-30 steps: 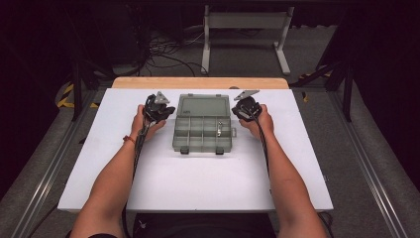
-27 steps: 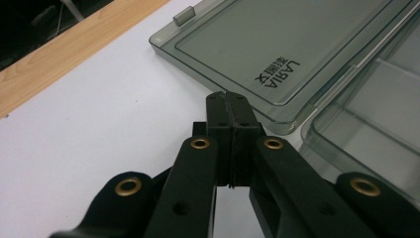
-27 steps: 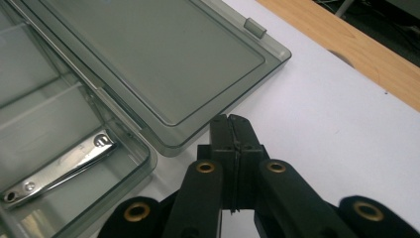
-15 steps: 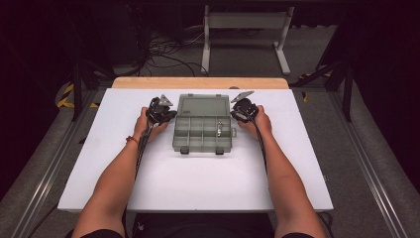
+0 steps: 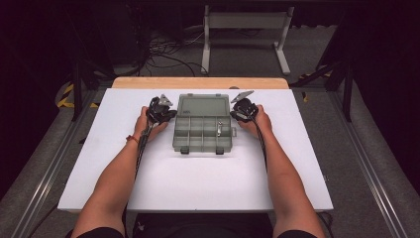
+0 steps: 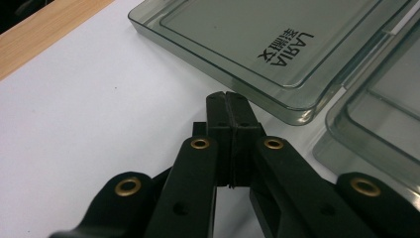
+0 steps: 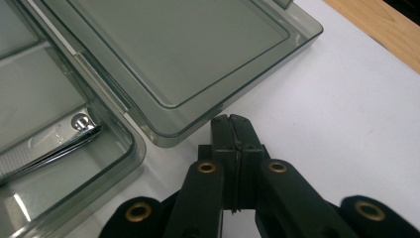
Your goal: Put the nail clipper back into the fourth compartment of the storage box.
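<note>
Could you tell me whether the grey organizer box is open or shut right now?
Open: the lid lies flat on the table behind the compartment tray, exposing nail clippers.

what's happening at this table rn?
A person sits at a white table holding a two-jaw gripper in each hand. A grey translucent organizer box lies open in the middle, its lid folded flat toward the far side. The left gripper rests by the lid's left corner and the right gripper by its right corner; both have their jaws shut on nothing. A metal nail clipper lies in one compartment on the box's right side. Neither gripper touches the box.
</note>
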### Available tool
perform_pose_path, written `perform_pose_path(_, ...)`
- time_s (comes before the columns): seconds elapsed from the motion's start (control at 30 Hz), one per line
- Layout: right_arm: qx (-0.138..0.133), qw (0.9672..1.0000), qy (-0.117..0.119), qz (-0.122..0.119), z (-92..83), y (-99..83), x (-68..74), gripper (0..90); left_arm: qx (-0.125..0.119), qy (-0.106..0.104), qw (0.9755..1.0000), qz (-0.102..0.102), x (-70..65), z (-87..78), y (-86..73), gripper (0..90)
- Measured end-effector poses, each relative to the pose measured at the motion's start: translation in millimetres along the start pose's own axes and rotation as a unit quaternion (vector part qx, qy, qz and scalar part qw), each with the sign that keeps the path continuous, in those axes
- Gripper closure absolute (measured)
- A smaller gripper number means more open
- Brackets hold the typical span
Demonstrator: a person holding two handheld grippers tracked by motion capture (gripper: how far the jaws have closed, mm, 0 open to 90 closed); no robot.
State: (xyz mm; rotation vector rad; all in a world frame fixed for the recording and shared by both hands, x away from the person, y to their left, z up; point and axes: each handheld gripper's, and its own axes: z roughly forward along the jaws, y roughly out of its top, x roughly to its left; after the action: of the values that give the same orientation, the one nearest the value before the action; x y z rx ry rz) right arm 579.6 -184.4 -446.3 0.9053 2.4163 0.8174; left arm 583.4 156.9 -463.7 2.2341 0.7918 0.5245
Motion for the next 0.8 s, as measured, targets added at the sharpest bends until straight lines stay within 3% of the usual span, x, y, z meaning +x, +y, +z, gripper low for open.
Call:
perform_pose_path(0.27,0.001,1.0000,-0.001,-0.007,3.0,3.0,-2.4,90.0,0.005,0.000,1.0000,-0.007,5.8,3.2,3.3,90.0)
perform_pose_path(0.43,-0.005,1.0000,-0.001,0.003,5.4,3.3,-4.4,90.0,0.006,0.003,1.0000,-0.003,6.3,4.4,5.0,90.0)
perform_pose_path(0.6,-0.002,1.0000,0.001,0.003,4.3,3.0,-4.4,90.0,0.015,-0.019,0.9997,-0.008,5.8,-0.2,3.6,90.0)
perform_pose_path(0.8,0.008,1.0000,0.004,-0.001,2.9,4.4,-3.5,90.0,0.030,-0.016,0.9994,0.005,2.1,-0.6,7.1,90.0)
